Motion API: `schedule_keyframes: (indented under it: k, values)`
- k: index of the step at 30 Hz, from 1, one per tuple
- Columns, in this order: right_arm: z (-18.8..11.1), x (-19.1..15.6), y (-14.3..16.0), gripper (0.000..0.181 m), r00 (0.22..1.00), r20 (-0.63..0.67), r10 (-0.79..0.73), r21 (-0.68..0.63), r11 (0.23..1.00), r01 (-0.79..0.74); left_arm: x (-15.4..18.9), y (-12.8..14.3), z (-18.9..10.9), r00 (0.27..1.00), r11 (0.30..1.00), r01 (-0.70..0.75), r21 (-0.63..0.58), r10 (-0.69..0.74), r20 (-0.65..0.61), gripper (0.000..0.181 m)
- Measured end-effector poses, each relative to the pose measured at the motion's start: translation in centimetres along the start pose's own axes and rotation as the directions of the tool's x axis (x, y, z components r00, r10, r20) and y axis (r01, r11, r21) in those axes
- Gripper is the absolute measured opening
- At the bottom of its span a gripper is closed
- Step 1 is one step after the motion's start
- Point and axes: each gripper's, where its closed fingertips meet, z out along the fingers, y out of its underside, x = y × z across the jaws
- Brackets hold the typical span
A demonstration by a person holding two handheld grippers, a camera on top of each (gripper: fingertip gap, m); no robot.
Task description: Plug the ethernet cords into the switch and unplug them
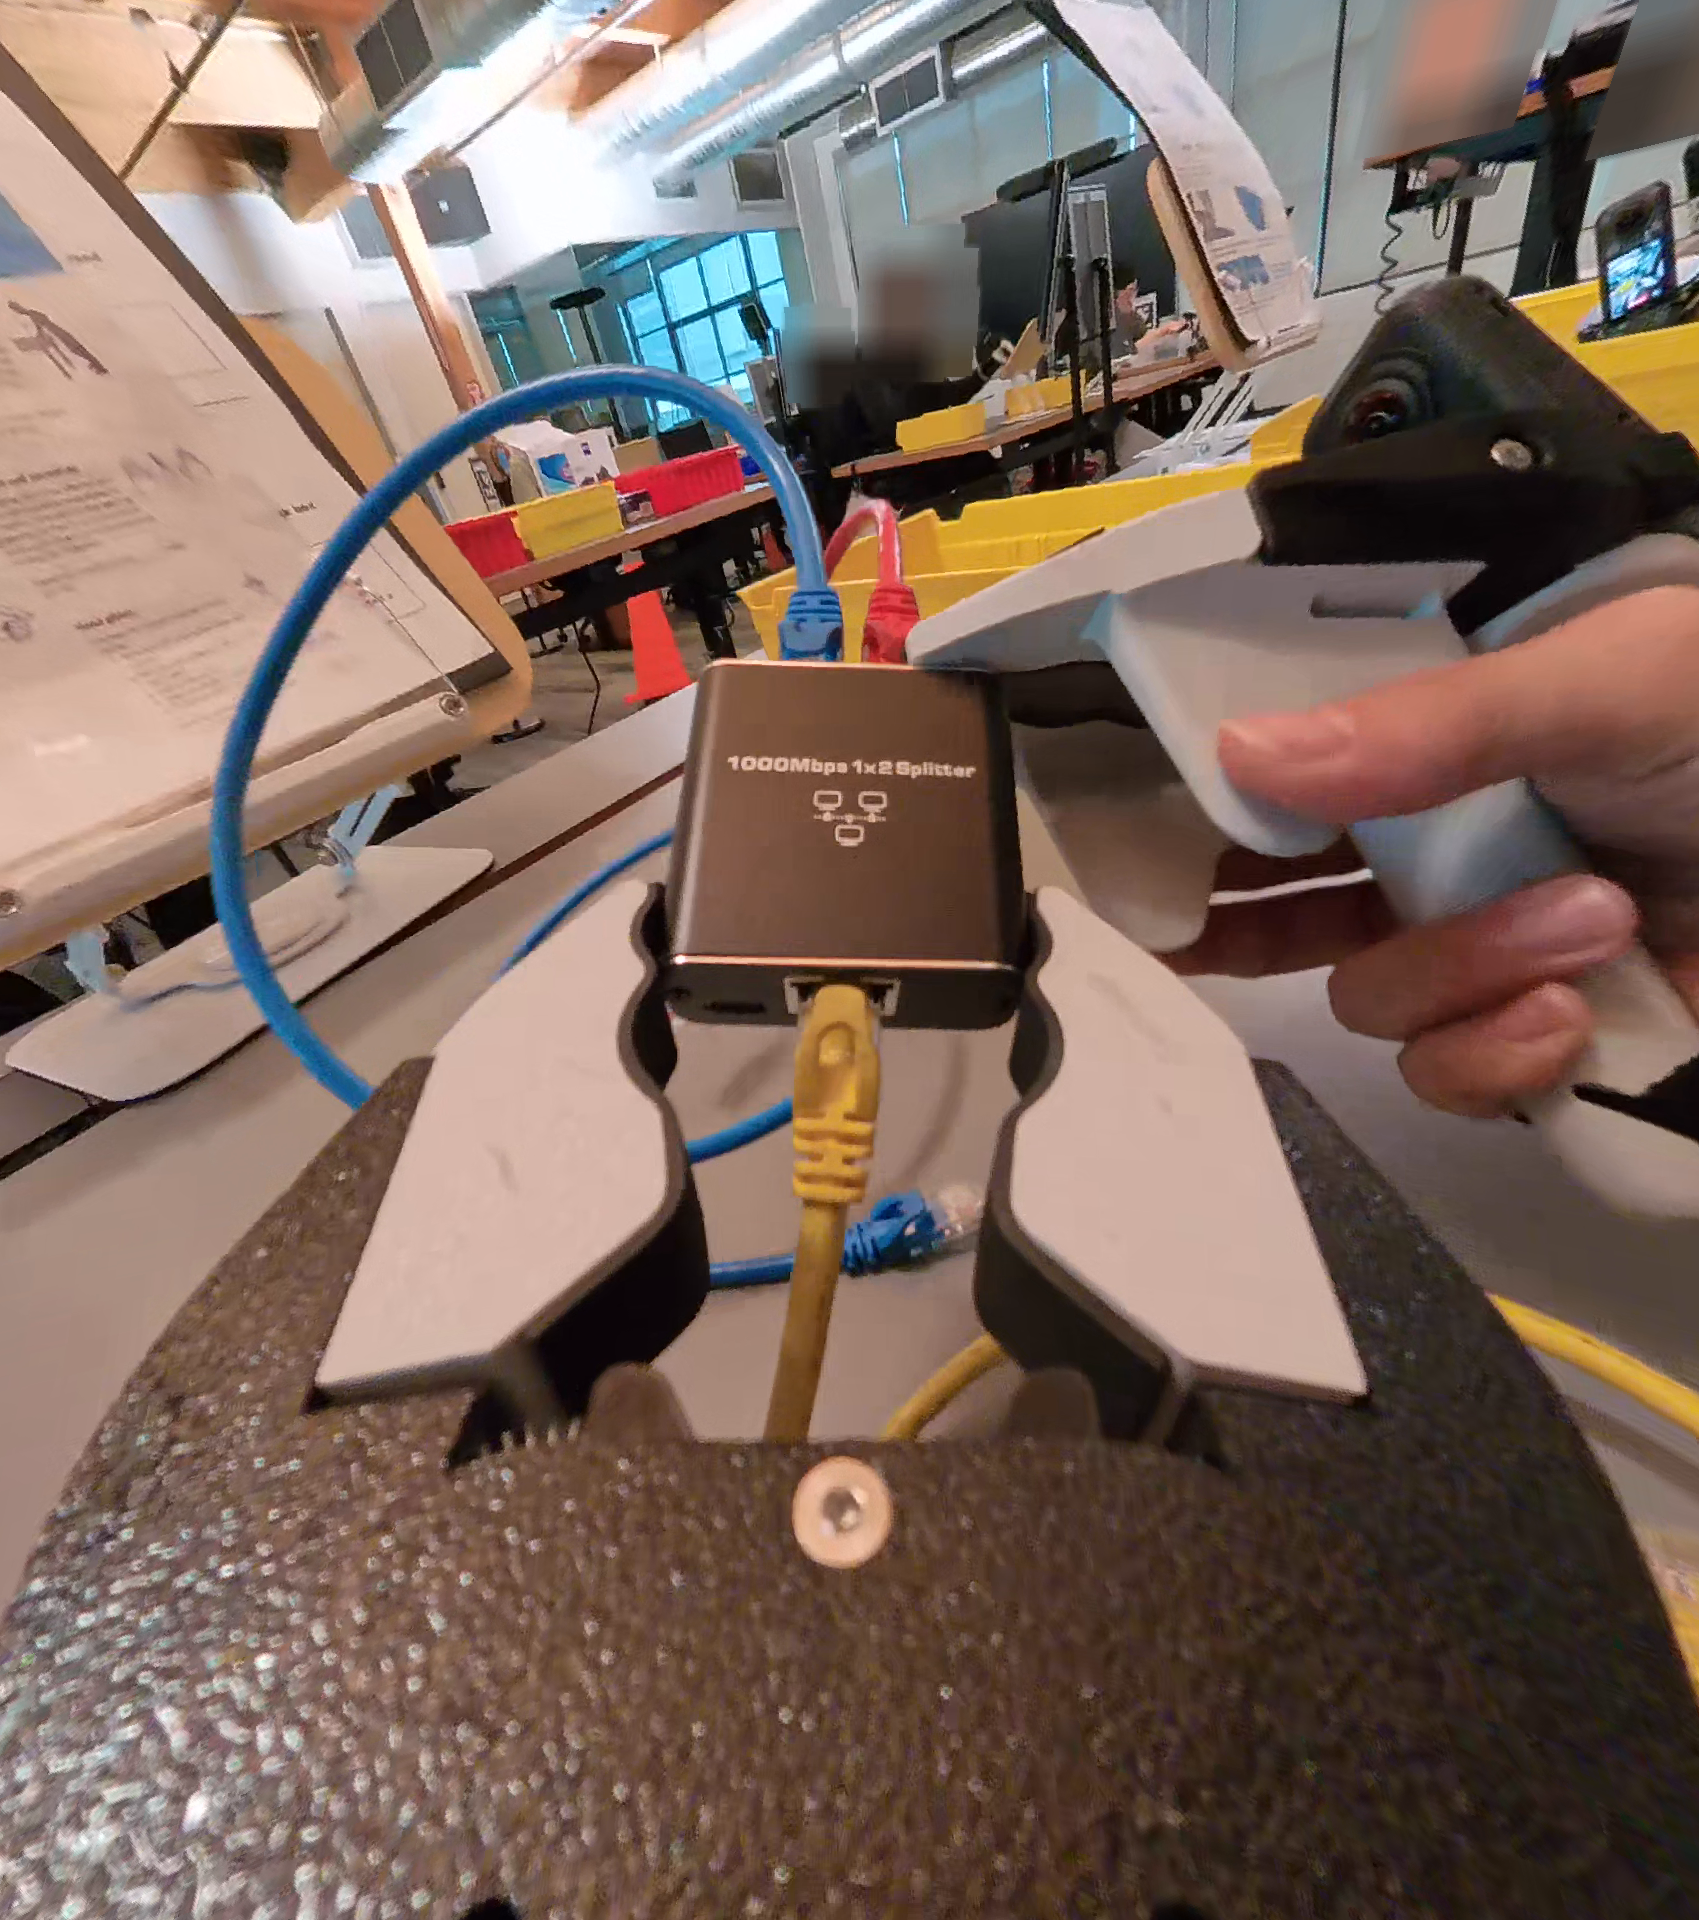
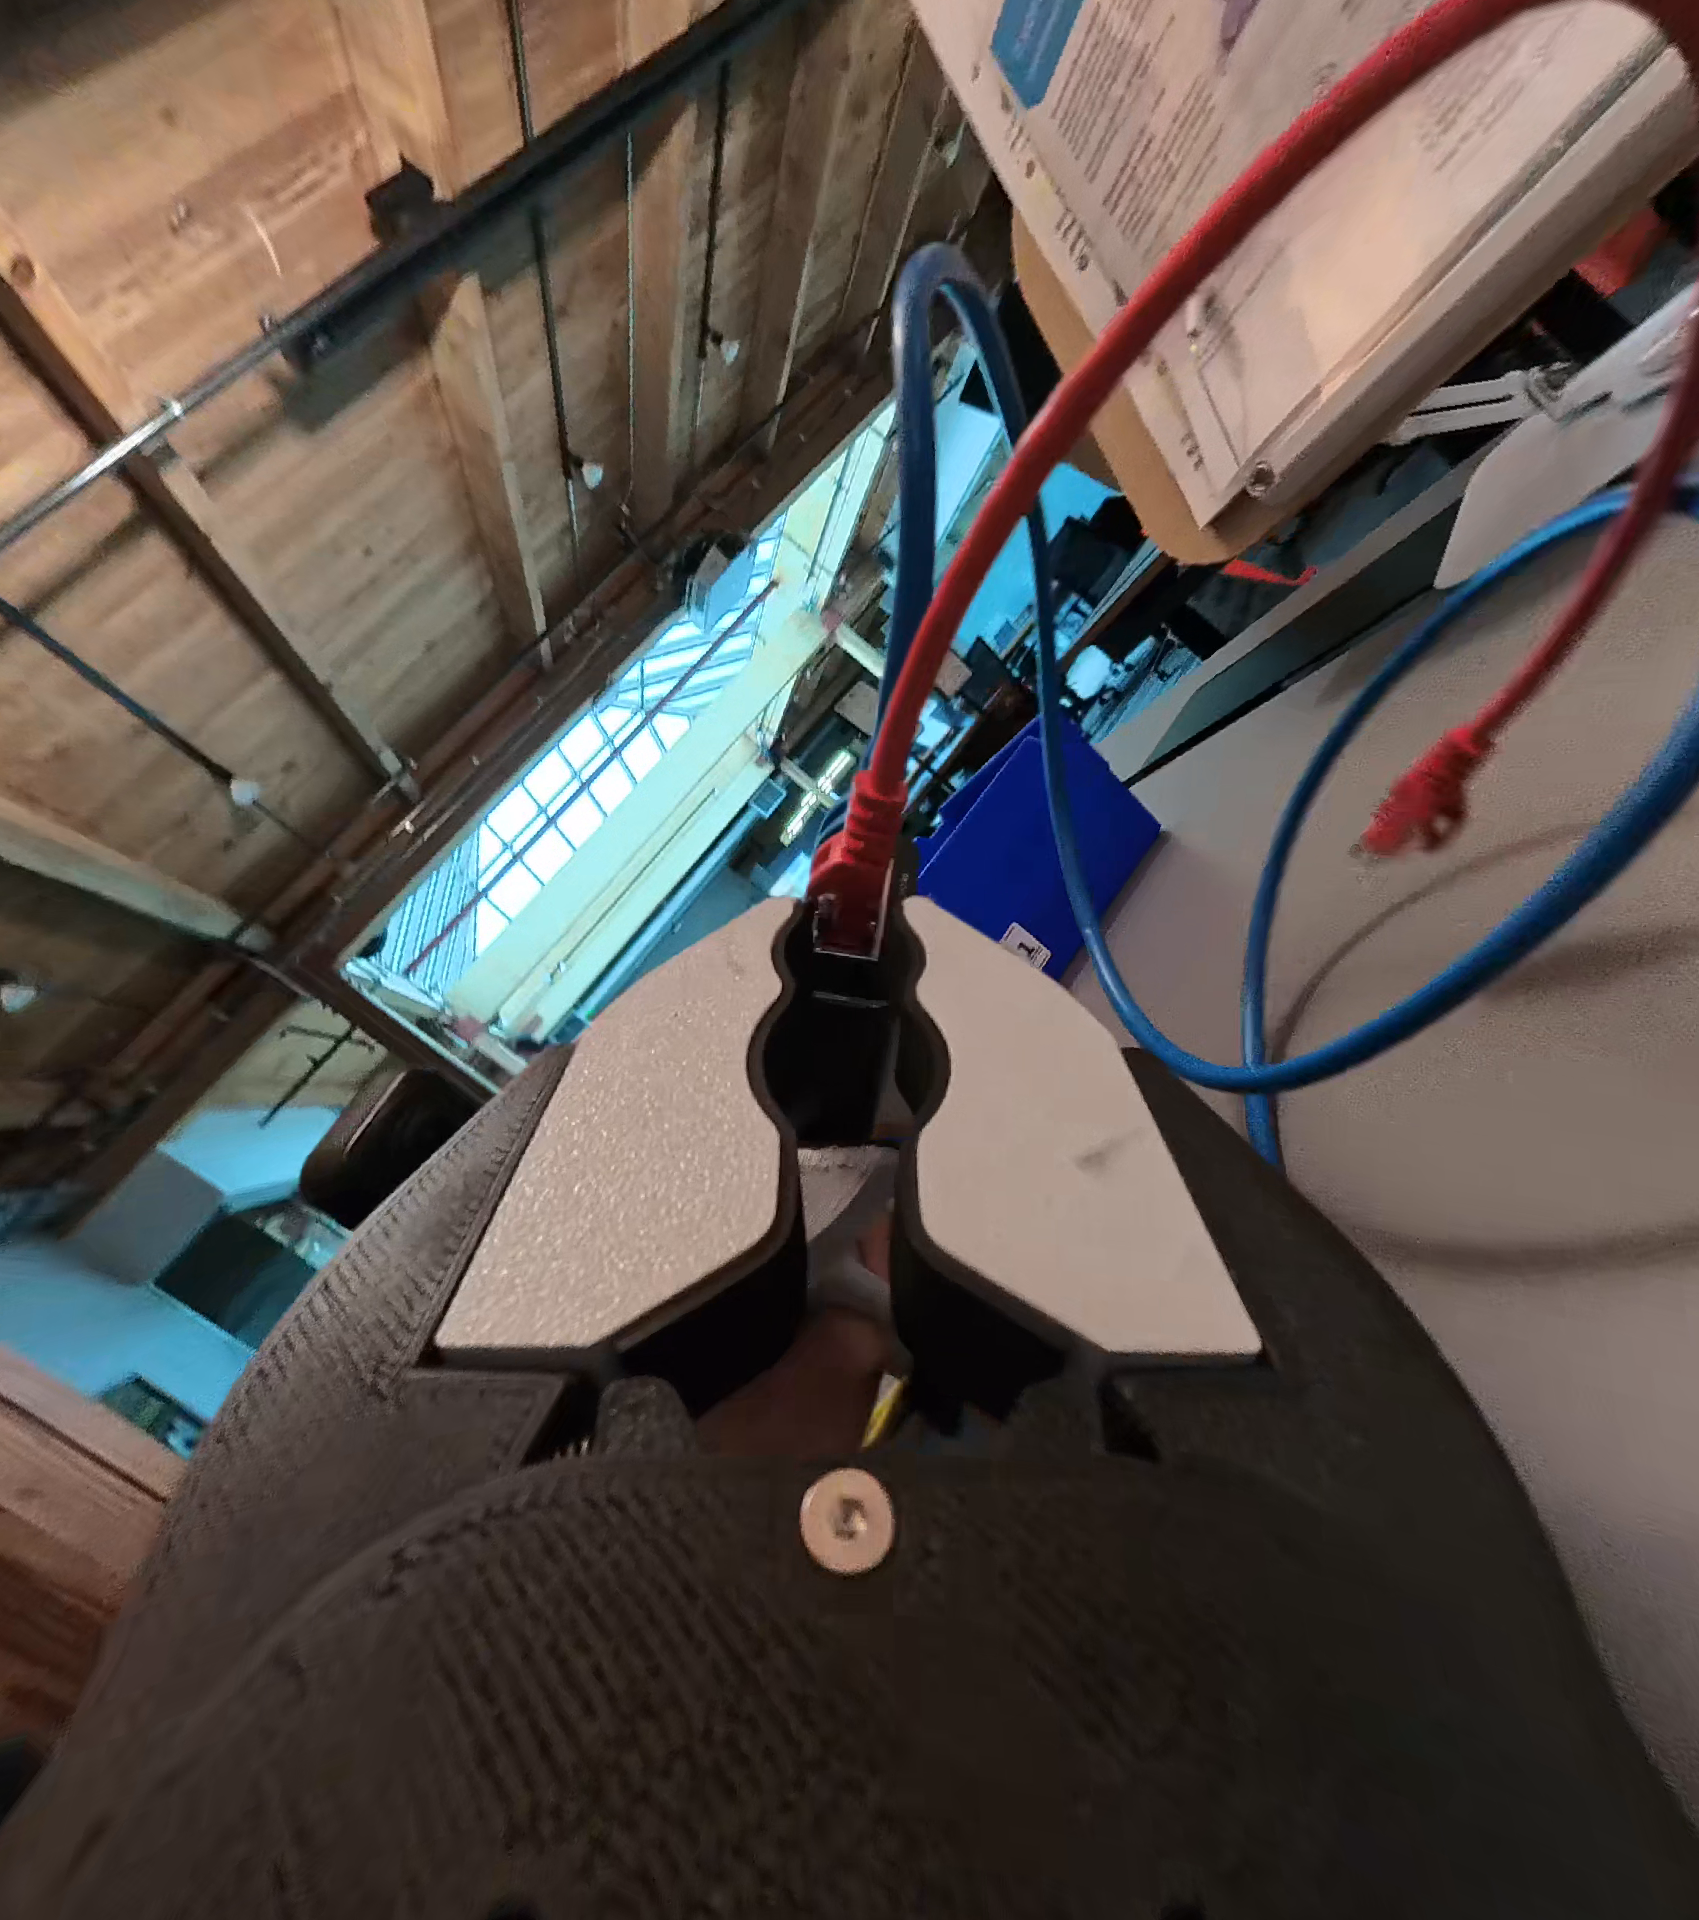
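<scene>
My left gripper (image 1: pixel 843 977) is clamped on the near end of the black switch (image 1: pixel 845 821), one fingertip against each side wall, so the box sits squarely between them and lifted off the grey table (image 1: pixel 149 1299). A yellow cord (image 1: pixel 829 1101) is plugged into the near port and runs back between my fingers. On the far face a blue cord (image 1: pixel 809 623) and a red cord (image 1: pixel 889 613) sit side by side in their ports. My right gripper (image 2: pixel 850 935), which a hand (image 1: pixel 1572 831) holds, reaches in from the right over the switch's far corner; in its own view the fingertips are pinched on the red cord's plug (image 2: pixel 850 883) and the switch's dark end. The blue cord arcs wide to my left, close by a tilted poster board (image 1: pixel 149 468), and its loose plug (image 1: pixel 912 1226) lies on the table under the switch. Yellow bins (image 1: pixel 1655 395) crowd the right; the table near me is open.
</scene>
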Motion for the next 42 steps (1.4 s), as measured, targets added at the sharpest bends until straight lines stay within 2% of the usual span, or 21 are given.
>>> schedule_keyframes:
  k: [2, 6, 9, 13, 18, 25, 27, 28, 30, 32, 34, 37, 40, 42]
  values:
    - [0.2, 0.0, 0.1, 0.017, 1.0, 0.002, 0.029, 0.019, 0.999, -0.029, 0.0, 0.1, 0.0, 1.0, 1.0, -0.012, -0.005, 0.012, 0.004, 0.062]
    - [0.5, -0.2, 0.1, 0.011, 0.999, 0.013, 0.047, 0.052, 0.998, -0.047, -0.1, 0.1, 0.0, 1.0, 1.0, -0.018, -0.011, 0.018, 0.014, 0.062]
    - [0.5, 0.1, 0.1, 0.01, 0.997, -0.014, 0.07, 0.078, 0.995, -0.069, -0.2, 0.2, 0.0, 1.0, 1.0, -0.005, -0.016, 0.005, 0.013, 0.062]
    - [0.6, 0.0, 0.0, 0.011, 0.992, 0.014, 0.129, 0.097, 0.987, -0.13, -0.2, 0.1, -0.1, 1.0, 1.0, -0.007, -0.008, 0.007, 0.017, 0.062]
    - [0.6, 0.5, 0.2, 0.01, 0.999, -0.042, 0.011, 0.065, 0.998, -0.008, -0.3, 0.4, 0.0, 1.0, 0.999, -0.016, -0.033, 0.017, 0.021, 0.062]
    - [0.8, -0.1, -0.1, 0.011, 0.996, -0.002, -0.092, 0.042, 0.995, 0.092, -0.3, 0.0, 0.0, 0.999, 0.999, 0.033, 0.003, -0.033, 0.008, 0.062]
    - [0.3, -0.1, -2.2, 0.01, 0.996, -0.003, -0.086, 0.113, 0.99, 0.085, -0.3, -0.1, -0.2, 1.0, 1.0, 0.018, 0.014, -0.018, 0.014, 0.062]
    - [0.2, -0.3, -2.7, 0.01, 0.992, 0.001, -0.126, 0.082, 0.989, 0.125, -0.5, -0.2, -0.3, 1.0, 1.0, 0.01, 0.017, -0.011, 0.03, 0.062]
    - [0.1, -0.6, -2.8, 0.01, 0.951, -0.045, -0.306, -0.003, 0.952, 0.306, -0.9, -0.5, -0.5, 0.998, 0.999, 0.008, 0.031, -0.009, 0.057, 0.062]
    - [-0.3, -2.0, -2.9, 0.01, 0.908, -0.029, -0.418, -0.083, 0.906, 0.414, -1.2, -0.4, -0.6, 0.998, 0.999, 0.031, 0.036, -0.033, 0.061, 0.062]
    - [-1.2, -3.7, -4.2, 0.009, 0.85, -0.016, -0.527, -0.128, 0.844, 0.521, -1.8, -0.4, -0.8, 0.995, 0.999, 0.019, 0.034, -0.022, 0.094, 0.062]
    - [-3.6, -6.1, -8.1, 0.009, 0.722, -0.056, -0.69, -0.188, 0.717, 0.671, -2.0, -0.2, -0.9, 0.995, 1.0, 0.016, 0.027, -0.019, 0.1, 0.062]
    - [-7.1, -7.5, -12.7, 0.009, 0.609, -0.151, -0.779, -0.28, 0.624, 0.729, -2.2, -0.2, -1.0, 0.994, 0.999, 0.023, 0.033, -0.026, 0.102, 0.062]
    - [-10.0, -7.1, -15.8, 0.009, 0.5, -0.256, -0.827, -0.374, 0.561, 0.738, -2.3, -0.2, -1.0, 0.995, 0.999, 0.032, 0.033, -0.035, 0.097, 0.062]
